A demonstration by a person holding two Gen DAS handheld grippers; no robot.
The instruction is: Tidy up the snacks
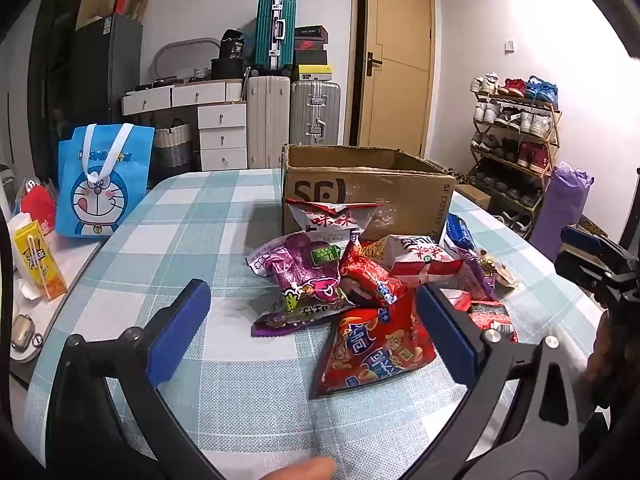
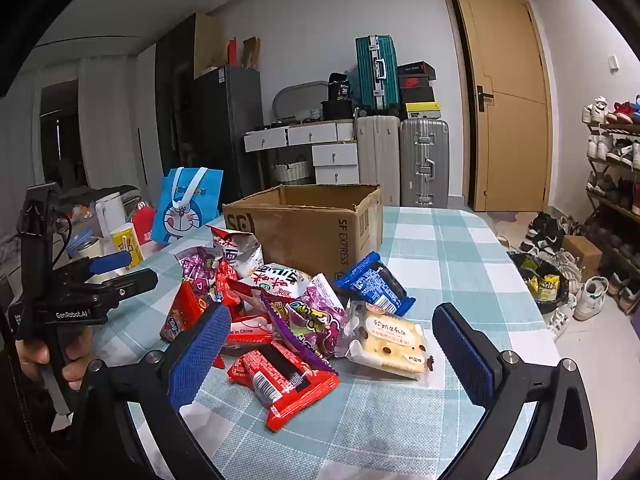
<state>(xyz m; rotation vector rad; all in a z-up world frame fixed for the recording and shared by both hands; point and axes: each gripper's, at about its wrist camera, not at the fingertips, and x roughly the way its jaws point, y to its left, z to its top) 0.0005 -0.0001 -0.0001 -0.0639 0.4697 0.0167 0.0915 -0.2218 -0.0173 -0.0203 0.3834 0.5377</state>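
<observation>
Checked cloth covers the worktop (image 1: 200, 220), where a heap of snack packets (image 2: 288, 312) lies just in front of an open cardboard box (image 2: 312, 228). Both the left gripper (image 1: 312, 328) and right gripper (image 2: 332, 344) hover over the heap, fingers spread wide, gripping nothing.

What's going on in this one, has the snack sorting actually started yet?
Not yet. A person holds a gripper in each hand over a checked tablecloth. A pile of snack packets lies in front of an open cardboard box, none visibly in it. The left gripper hovers open near a red chip bag; the right gripper hovers open near a cheese-print cake packet and a red wafer pack. Neither holds anything.
</observation>
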